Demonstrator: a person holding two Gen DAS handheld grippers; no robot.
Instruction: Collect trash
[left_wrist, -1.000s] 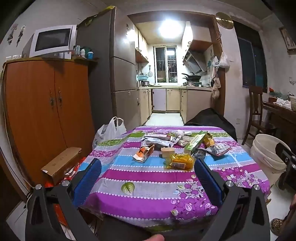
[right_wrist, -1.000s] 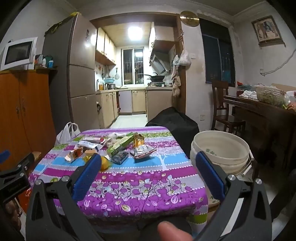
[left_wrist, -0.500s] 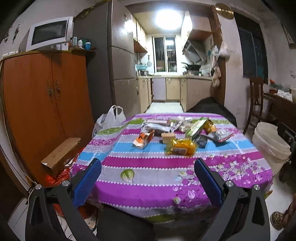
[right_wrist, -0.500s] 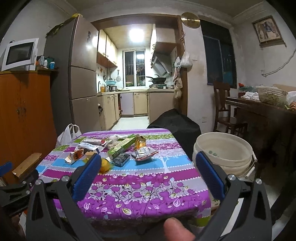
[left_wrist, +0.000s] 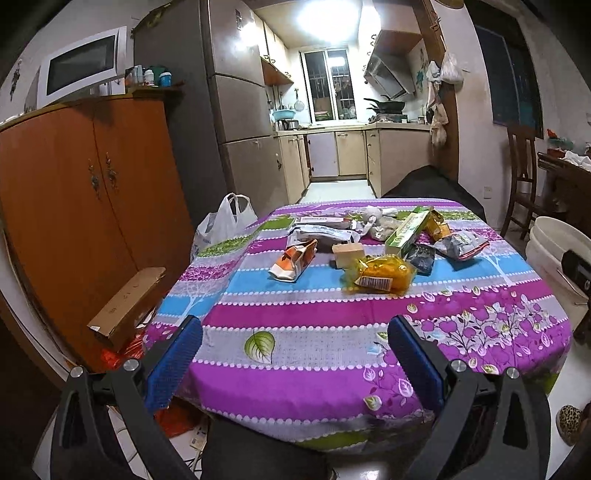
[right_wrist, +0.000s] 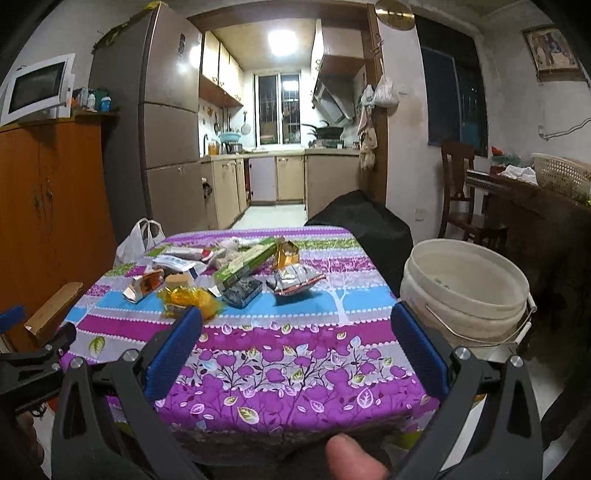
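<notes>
Several pieces of trash lie in the far half of a table with a purple patterned cloth: a yellow wrapper, an orange-and-white carton, a green box, a silver packet and a small dark pouch. A white bucket stands right of the table. My left gripper is open and empty, above the table's near edge. My right gripper is open and empty, in front of the table.
An orange wooden cabinet stands at the left, with a cardboard box leaning at its foot. A white plastic bag sits beside the table. A black covered object is behind it. A wooden chair and dark sideboard stand at the right.
Both grippers have risen and tipped a little, so the table top shows more fully from above. Both stay open and empty. The trash has not moved.
</notes>
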